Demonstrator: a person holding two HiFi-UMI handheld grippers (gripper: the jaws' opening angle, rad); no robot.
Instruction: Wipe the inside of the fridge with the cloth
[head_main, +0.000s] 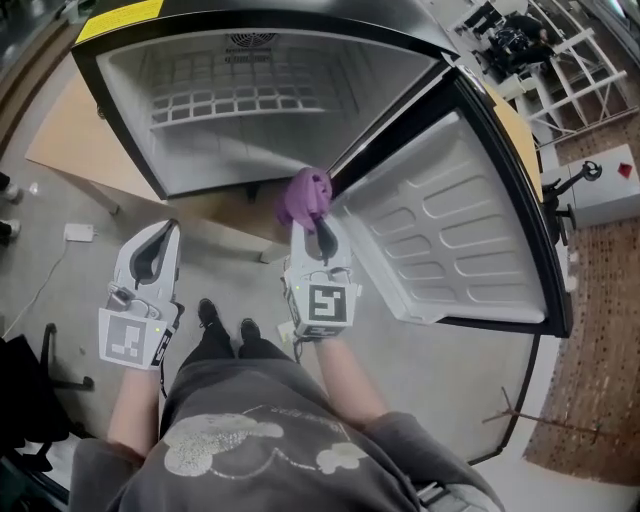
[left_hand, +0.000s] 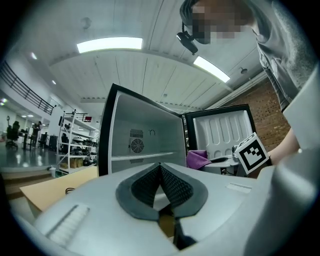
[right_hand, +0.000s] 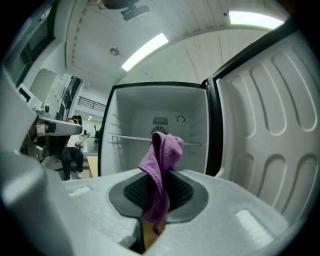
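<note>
The small fridge (head_main: 250, 110) stands open, its white inside bare but for a wire shelf (head_main: 235, 102); its door (head_main: 450, 230) swings out to the right. A purple cloth (head_main: 305, 197) sticks up from my right gripper (head_main: 312, 225), which is shut on it just in front of the fridge's lower edge. In the right gripper view the cloth (right_hand: 161, 172) drapes over the jaws with the fridge cavity (right_hand: 155, 135) straight ahead. My left gripper (head_main: 155, 250) is held lower left, shut with nothing in it; its pads (left_hand: 172, 186) meet in the left gripper view.
The fridge sits on a wooden board (head_main: 70, 130) over a grey floor. A white metal rack (head_main: 570, 70) and a white box (head_main: 610, 185) stand to the right beside the brick-patterned floor. A cable (head_main: 40, 280) runs at left.
</note>
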